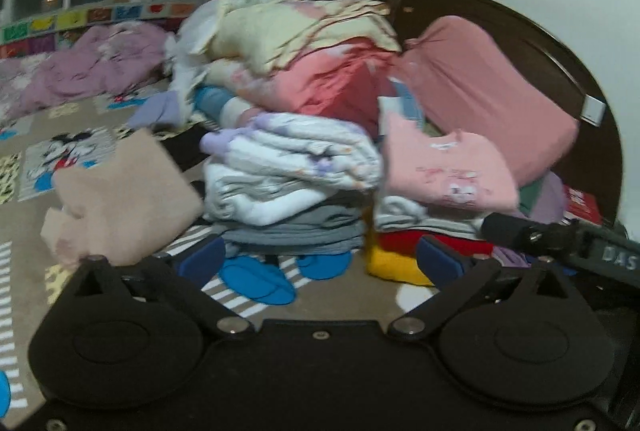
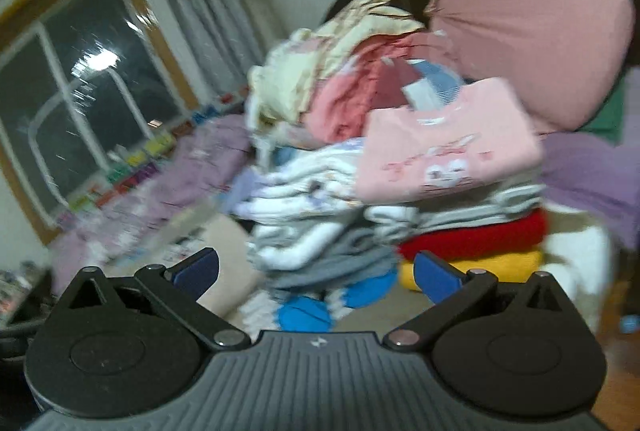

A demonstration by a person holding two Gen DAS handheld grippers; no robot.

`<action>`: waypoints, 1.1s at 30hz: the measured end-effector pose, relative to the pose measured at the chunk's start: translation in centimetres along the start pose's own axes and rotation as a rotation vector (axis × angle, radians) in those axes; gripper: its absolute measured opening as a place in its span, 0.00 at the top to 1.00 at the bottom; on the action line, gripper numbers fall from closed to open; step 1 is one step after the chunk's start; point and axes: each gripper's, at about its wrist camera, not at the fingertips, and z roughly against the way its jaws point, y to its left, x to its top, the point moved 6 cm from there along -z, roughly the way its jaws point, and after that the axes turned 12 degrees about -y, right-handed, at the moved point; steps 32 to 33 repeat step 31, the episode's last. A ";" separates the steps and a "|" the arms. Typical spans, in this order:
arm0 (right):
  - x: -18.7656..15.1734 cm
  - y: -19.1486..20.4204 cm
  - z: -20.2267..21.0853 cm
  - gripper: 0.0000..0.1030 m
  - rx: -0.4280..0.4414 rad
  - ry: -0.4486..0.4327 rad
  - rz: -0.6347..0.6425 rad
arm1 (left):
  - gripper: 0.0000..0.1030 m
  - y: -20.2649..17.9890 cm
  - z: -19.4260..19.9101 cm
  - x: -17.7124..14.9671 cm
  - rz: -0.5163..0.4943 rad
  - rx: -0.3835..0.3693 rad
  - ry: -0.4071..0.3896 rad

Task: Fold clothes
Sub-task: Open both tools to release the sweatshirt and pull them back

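Note:
A folded pink shirt (image 1: 448,171) (image 2: 444,155) with a cartoon print lies on top of the right stack, over striped, red (image 2: 476,239) and yellow (image 2: 476,269) folded clothes. Beside it stands a left stack (image 1: 292,167) (image 2: 304,199) of white printed and grey garments. A folded beige piece (image 1: 124,195) lies left of the stacks. My left gripper (image 1: 320,259) is open in front of the stacks, nothing between its blue pads. My right gripper (image 2: 316,273) is also open and holds nothing. The right gripper's black body (image 1: 560,239) shows at the right edge of the left wrist view.
Behind the stacks lies a heap of unfolded cream and pink clothes (image 1: 312,43), with a big pink pillow (image 1: 480,87) against a dark curved headboard (image 1: 560,43). A purple quilt (image 1: 80,67) lies at the left under the window (image 2: 80,83). The bed sheet (image 1: 60,159) bears cartoon prints.

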 end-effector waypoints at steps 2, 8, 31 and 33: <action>0.5 -0.6 0.9 0.00 -0.043 0.009 0.017 | 0.00 -1.1 0.2 0.3 -0.018 -0.006 -0.011; 2.0 -2.9 3.3 0.00 -0.142 -0.007 0.087 | 0.00 -3.9 0.8 1.4 0.049 -0.055 -0.027; 2.7 -5.5 6.4 0.00 -0.201 -0.004 0.081 | 0.00 -8.6 1.6 1.3 -0.054 -0.050 -0.029; 2.7 -5.5 6.4 0.00 -0.201 -0.004 0.081 | 0.00 -8.6 1.6 1.3 -0.054 -0.050 -0.029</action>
